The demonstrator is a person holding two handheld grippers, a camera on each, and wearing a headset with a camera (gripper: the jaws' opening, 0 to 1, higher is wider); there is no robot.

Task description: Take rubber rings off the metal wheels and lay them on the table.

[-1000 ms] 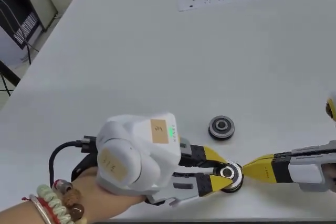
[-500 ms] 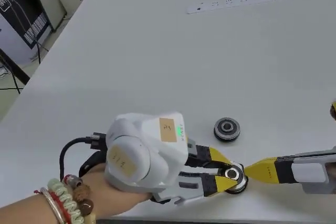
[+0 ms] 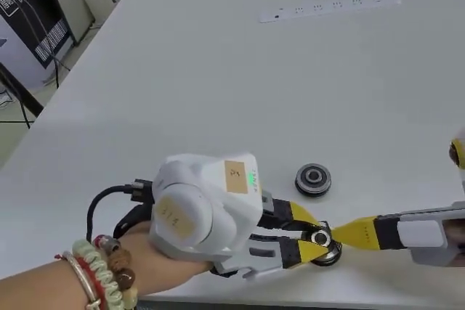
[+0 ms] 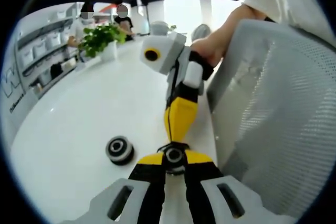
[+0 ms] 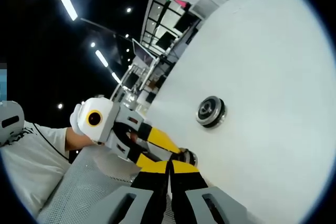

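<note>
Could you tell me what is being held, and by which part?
The left tool clamps a metal wheel by its rim; the shut tips of the right tool touch that rim, grip unclear.

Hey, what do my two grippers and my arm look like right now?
The left gripper has a rounded white housing, a tan label, a green light, a black cable, and black jaws with yellow tips. The right gripper is grey-white with the same yellow tips. Beaded bracelets circle the left wrist.
</note>
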